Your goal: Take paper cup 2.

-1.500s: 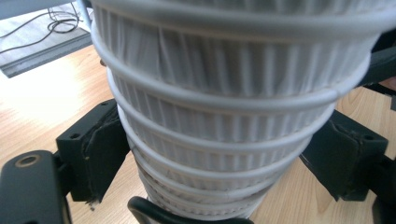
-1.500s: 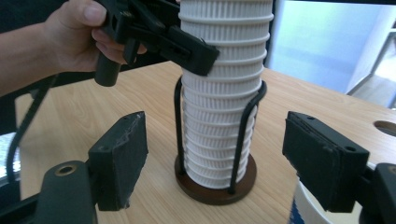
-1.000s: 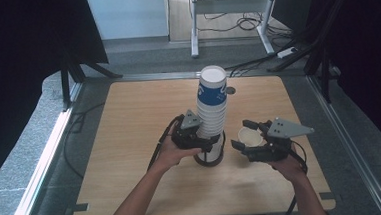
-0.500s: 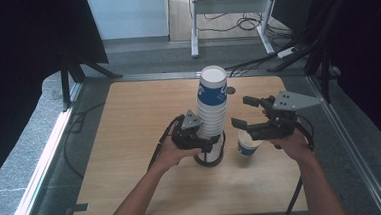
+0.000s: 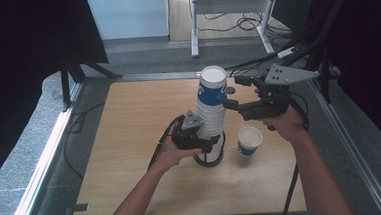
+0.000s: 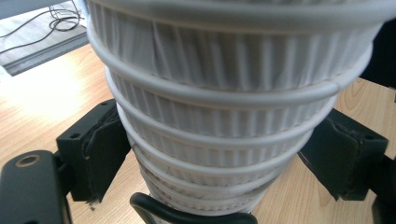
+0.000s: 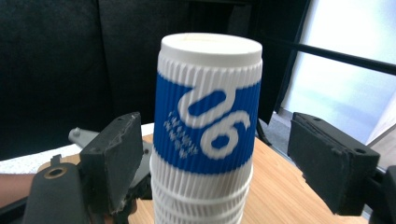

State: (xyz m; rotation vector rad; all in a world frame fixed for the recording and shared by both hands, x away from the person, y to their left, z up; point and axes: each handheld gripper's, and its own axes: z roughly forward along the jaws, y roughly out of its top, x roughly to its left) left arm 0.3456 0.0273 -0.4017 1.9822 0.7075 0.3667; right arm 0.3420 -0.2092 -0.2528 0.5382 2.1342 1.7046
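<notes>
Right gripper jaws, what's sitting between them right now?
In the right gripper view, the top cup of the cup stack stands between the open jaws of the right gripper, untouched, gaps on both sides.

a lab: black curtains [image 5: 19,43], framed wooden table [image 5: 129,121], floor cables [image 5: 246,21]

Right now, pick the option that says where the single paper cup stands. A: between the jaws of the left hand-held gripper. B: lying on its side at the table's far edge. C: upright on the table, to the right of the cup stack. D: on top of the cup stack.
C: the high view shows the single paper cup standing upright on the table, apart from the cup stack and on its right.
</notes>
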